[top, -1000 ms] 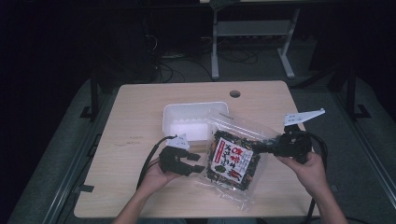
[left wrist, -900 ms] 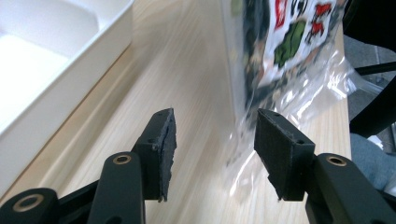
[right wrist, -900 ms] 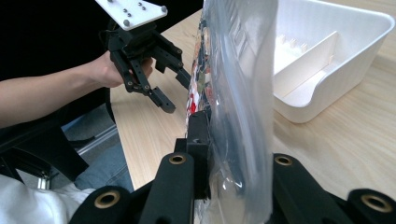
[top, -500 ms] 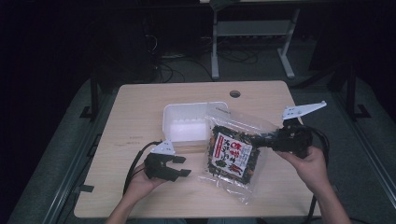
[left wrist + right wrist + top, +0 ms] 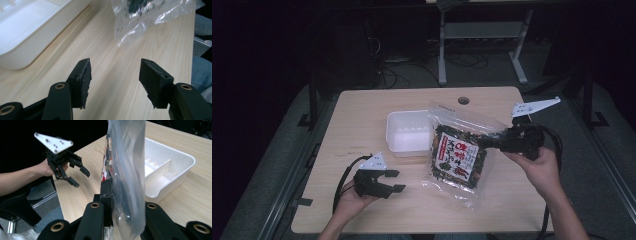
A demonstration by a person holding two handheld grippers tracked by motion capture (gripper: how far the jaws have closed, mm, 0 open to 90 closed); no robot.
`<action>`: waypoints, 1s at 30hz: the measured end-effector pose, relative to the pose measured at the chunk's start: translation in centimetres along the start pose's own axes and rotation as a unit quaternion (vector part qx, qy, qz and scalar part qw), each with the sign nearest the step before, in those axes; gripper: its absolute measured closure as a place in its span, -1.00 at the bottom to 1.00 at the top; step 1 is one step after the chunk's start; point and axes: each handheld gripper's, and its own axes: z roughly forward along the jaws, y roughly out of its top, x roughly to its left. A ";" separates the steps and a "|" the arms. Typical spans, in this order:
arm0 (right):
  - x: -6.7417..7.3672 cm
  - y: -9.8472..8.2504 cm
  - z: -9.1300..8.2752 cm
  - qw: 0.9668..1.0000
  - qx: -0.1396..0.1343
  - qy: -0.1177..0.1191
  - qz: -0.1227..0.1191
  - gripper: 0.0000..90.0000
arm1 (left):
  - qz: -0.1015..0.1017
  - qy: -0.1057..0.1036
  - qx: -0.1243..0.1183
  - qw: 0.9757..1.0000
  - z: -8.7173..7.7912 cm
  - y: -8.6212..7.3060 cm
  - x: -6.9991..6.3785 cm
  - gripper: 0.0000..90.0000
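A white tray [image 5: 409, 134] sits near the middle of the light wooden table [image 5: 362, 115], its dividers showing inside. There's a round cable hole [image 5: 463, 100] close to the table's far edge. Beyond that, a grey desk frame [image 5: 482, 35] stands on the dark floor, cables [image 5: 392, 65] tangled beside it.

We saw the tray [image 5: 408, 134] on the table [image 5: 362, 115], behind its middle. The bag [image 5: 459, 155] stood just right of the tray, overlapping its right end. The left gripper [image 5: 394, 181] lay before the tray, left of the bag; the right gripper [image 5: 492, 143] was at the bag's right edge.
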 end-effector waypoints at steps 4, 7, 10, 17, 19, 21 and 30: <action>0.1 1.0 0.1 1.000 -0.002 -0.004 -0.004 0.74 | -0.007 0.006 -0.004 1.000 -0.5 -0.9 0.0 -0.11; 0.1 1.7 0.1 1.000 -0.004 -0.006 -0.005 0.73 | -0.009 0.009 -0.006 1.000 -0.7 -1.3 0.0 -0.13; 0.1 2.2 0.3 1.000 -0.004 -0.007 -0.008 0.74 | -0.008 0.015 -0.002 1.000 -0.9 -1.4 0.1 -0.16; 0.0 4.2 0.5 1.000 -0.003 -0.013 -0.014 0.74 | -0.008 0.025 0.001 1.000 -1.0 -1.9 0.1 -0.21; 0.0 4.5 0.5 1.000 -0.005 -0.013 -0.016 0.74 | -0.009 0.026 0.000 1.000 -1.1 -2.0 0.1 -0.21; 0.0 5.4 0.8 1.000 -0.007 -0.014 -0.019 0.73 | -0.011 0.026 -0.002 1.000 -1.1 -2.1 0.1 -0.23; 0.0 8.3 2.3 0.999 -0.011 -0.009 -0.033 0.74 | -0.013 0.030 -0.007 0.999 -1.4 -2.2 0.2 -0.25</action>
